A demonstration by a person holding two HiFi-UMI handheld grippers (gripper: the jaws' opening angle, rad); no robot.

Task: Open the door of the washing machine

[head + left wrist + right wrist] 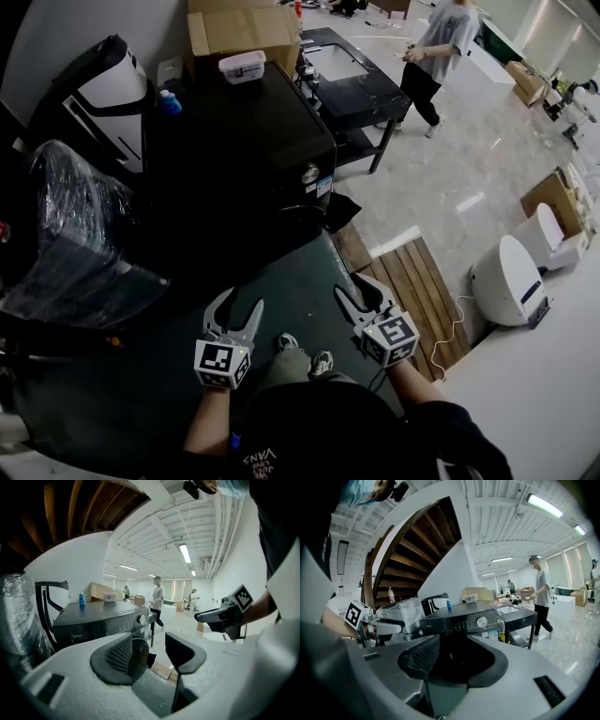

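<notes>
The black front-loading washing machine (pixel 234 141) stands ahead of me, its silver knob (pixel 310 173) at the top right of the front. The round door (pixel 139 651) looks closed and shows dark between the left jaws. My left gripper (pixel 234 314) hangs over the green mat, short of the machine's front, open and empty. My right gripper (pixel 361 295) is beside it to the right, also open with nothing between its fingers. In the right gripper view the machine (pixel 459 616) and its knob (pixel 481 621) sit just beyond the jaws, and the left gripper (pixel 386 626) shows at the left.
A plastic-wrapped bundle (pixel 66 216) stands left of the machine, a black table (pixel 356 94) to its right. On the machine sit a white container (pixel 242 66) and a blue bottle (pixel 169 101). A wooden pallet (pixel 412 291) and a white appliance (pixel 511 281) lie at the right. A person (pixel 436 56) walks beyond.
</notes>
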